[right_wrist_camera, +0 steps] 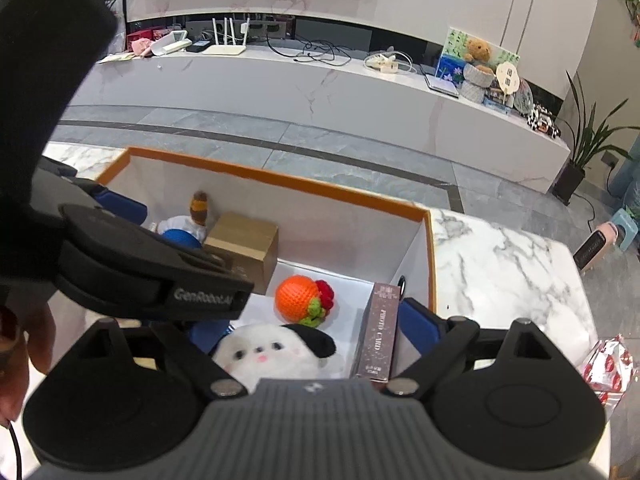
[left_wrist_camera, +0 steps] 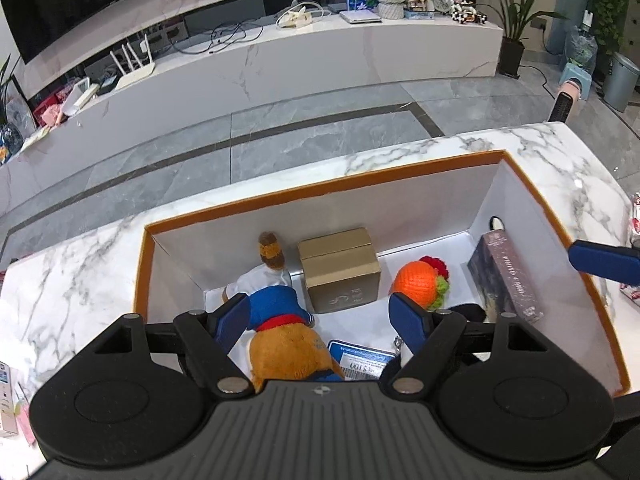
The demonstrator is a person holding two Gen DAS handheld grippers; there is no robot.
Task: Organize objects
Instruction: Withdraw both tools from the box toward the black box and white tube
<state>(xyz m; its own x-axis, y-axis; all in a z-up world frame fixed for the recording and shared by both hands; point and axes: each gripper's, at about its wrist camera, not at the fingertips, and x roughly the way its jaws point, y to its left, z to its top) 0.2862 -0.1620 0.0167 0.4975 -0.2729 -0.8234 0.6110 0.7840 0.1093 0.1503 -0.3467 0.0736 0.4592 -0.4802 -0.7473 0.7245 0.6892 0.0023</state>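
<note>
Hovering over the box (left_wrist_camera: 556, 216) on the marble table (left_wrist_camera: 80, 264), the left gripper (left_wrist_camera: 320, 322) stands with jaws spread and nothing pinched; the plush bear (left_wrist_camera: 288, 344) lies loose beneath them. Inside sit 1 bear, 1 carton (left_wrist_camera: 340, 270), 1 knitted orange (left_wrist_camera: 418, 284), 1 dark card box (left_wrist_camera: 508, 276) leaning on the right wall, and 1 labelled packet (left_wrist_camera: 362, 364).

From the right wrist view, the right gripper (right_wrist_camera: 310, 334) is likewise wide, gripping nothing, with the white plush (right_wrist_camera: 272, 354) lying free below it. The card box (right_wrist_camera: 378, 332) stands just beside its right finger (right_wrist_camera: 418, 320).

Risk, as I judge it: a careless move could let that finger clip the card box and topple it, or the 2 grippers, close together, could knock each other. 1 wrapped packet (right_wrist_camera: 608, 364) waits outside the box.
</note>
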